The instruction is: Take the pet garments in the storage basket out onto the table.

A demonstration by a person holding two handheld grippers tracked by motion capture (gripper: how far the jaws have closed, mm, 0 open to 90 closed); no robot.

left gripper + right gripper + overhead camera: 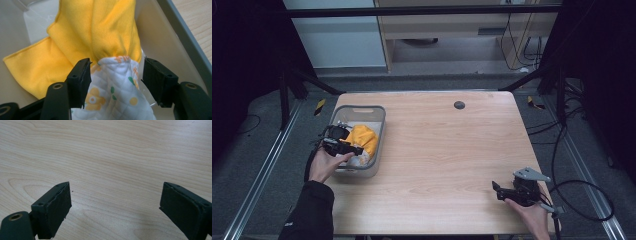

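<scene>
left gripper view: two cloths [100, 37], one bin [175, 37].

The grey bin [379, 131] at the table's [442, 150] left edge walls in the cloths [363, 138]; right of it the wood lies open.

The yellow cloth [100, 32] looks soft and matt, a fine, slightly fuzzy weave that falls in smooth folds. The white flowered cloth [117, 87] is quilted, stitched into small diamonds, also matt. The bin [175, 32] holding them is smooth plastic with a faint sheen, grey at the rim. The worktop [112, 157] is pale wood grain, smooth and satin. The jaws are matt black, their pads slightly rough.
</scene>
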